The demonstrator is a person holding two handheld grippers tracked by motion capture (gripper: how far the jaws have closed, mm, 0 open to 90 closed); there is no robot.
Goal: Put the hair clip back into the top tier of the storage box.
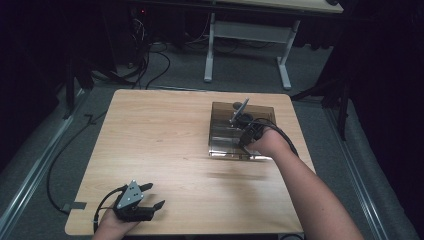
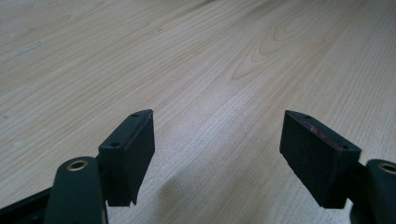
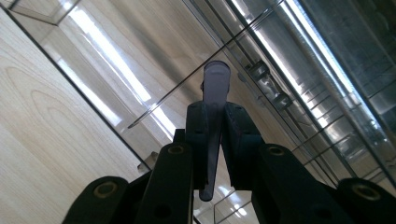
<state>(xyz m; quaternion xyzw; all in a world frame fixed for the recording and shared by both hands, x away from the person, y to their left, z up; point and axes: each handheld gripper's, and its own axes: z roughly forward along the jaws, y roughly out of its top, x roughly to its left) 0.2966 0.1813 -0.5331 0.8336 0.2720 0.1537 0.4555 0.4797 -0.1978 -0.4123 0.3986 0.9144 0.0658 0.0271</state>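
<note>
My right gripper (image 1: 243, 131) is over a clear plastic box (image 1: 218, 111) at the table's right side. In the right gripper view its jaws (image 3: 215, 119) are shut on a thin, flat, pale grey strip with a rounded end (image 3: 216, 77), which sticks out past the pads above the box's clear walls and ribbed floor (image 3: 299, 79). What the strip is I cannot tell. My left gripper (image 1: 154, 195) rests near the table's front left edge. It stands open (image 2: 217, 149) with only bare wood between its pads.
The light wooden table (image 1: 165, 135) carries the box and nothing else I can make out. Beyond its far edge stands another desk's white frame (image 1: 210, 50), with cables on the grey floor. A cable trails off the table's front left corner (image 1: 75, 205).
</note>
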